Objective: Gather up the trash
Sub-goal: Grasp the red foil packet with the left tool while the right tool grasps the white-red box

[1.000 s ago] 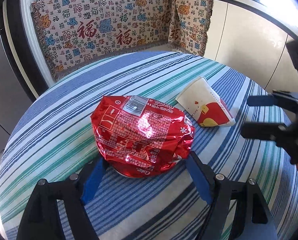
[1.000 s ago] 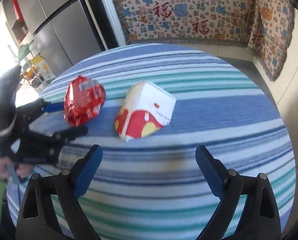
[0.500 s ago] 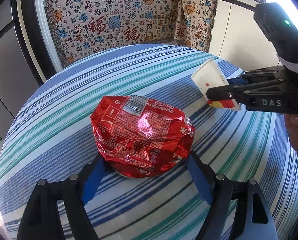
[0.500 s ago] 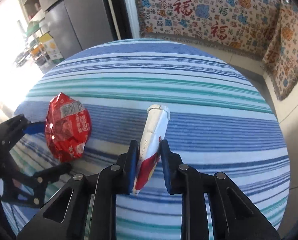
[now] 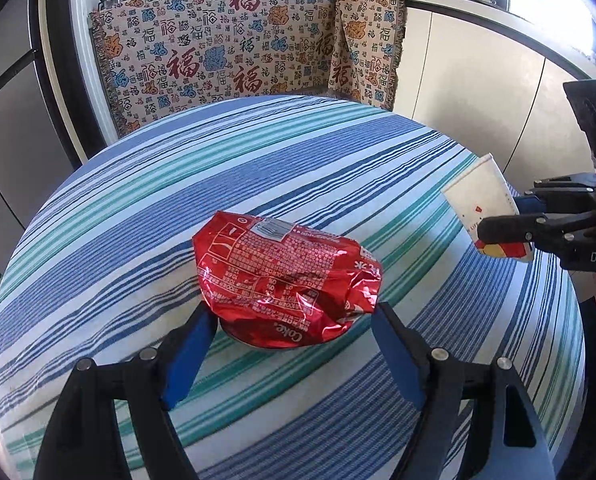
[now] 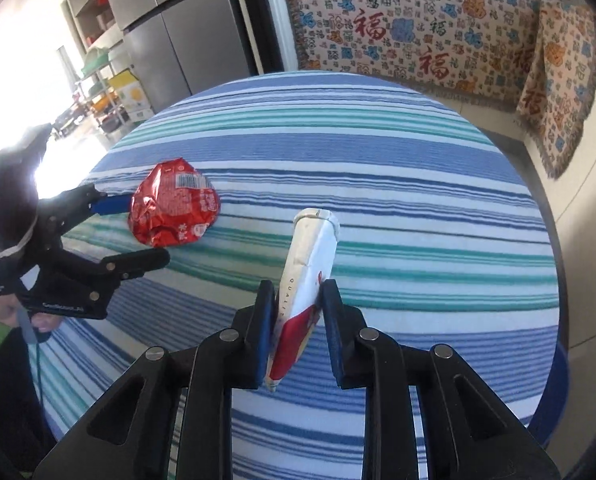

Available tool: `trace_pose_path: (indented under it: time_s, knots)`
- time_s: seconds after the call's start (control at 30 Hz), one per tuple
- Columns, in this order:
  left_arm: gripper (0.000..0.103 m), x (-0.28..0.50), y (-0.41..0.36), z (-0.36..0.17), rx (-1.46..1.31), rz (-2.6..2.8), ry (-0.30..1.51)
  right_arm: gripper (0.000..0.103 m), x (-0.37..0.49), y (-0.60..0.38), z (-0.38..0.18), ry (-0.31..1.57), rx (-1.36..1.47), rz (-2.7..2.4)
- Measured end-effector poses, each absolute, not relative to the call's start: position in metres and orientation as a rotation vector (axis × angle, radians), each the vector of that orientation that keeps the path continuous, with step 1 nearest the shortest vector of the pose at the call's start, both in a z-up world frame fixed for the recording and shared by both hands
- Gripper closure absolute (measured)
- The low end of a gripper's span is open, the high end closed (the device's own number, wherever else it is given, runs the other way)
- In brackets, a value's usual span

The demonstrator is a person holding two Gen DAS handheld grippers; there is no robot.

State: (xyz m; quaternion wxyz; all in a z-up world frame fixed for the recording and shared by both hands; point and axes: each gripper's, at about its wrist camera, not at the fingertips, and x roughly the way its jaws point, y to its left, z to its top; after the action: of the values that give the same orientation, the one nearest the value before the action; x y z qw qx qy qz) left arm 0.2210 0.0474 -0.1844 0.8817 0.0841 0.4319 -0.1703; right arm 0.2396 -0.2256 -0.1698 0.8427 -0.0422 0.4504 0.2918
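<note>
A crumpled red foil wrapper [image 5: 285, 276] lies on the round striped table [image 5: 257, 168]. My left gripper [image 5: 293, 320] is open, its blue pads on either side of the wrapper's near end. The wrapper also shows in the right wrist view [image 6: 173, 208], with the left gripper [image 6: 133, 232] around it. My right gripper [image 6: 298, 312] is shut on a flattened white and red paper carton [image 6: 306, 272] and holds it above the table. In the left wrist view the carton [image 5: 484, 204] hangs at the right, clamped in the right gripper [image 5: 510, 220].
A patterned cloth [image 5: 237, 52] covers a bench behind the table. A grey refrigerator [image 6: 185, 24] stands at the back left. White cabinets [image 5: 478, 80] run along the right. The table edge [image 6: 554, 280] drops off to the right.
My right gripper closed on the carton and lifted it off the table. The left gripper stayed open around the red wrapper.
</note>
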Motion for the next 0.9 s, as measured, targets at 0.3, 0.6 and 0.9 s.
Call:
trace_pose_path:
  time_s: [0.3, 0.6, 0.9]
  knots:
    - [0.022, 0.193, 0.039, -0.195, 0.193, -0.334, 0.955, 0.074, 0.208, -0.228, -0.173, 0.962, -0.101, 0.636]
    - [0.022, 0.206, 0.056, -0.185, 0.046, -0.346, 0.951, 0.072, 0.193, -0.226, -0.173, 0.962, -0.101, 0.643]
    - [0.018, 0.24, 0.076, -0.183, -0.047, -0.387, 0.958, 0.071, 0.189, -0.219, -0.171, 0.956, -0.114, 0.644]
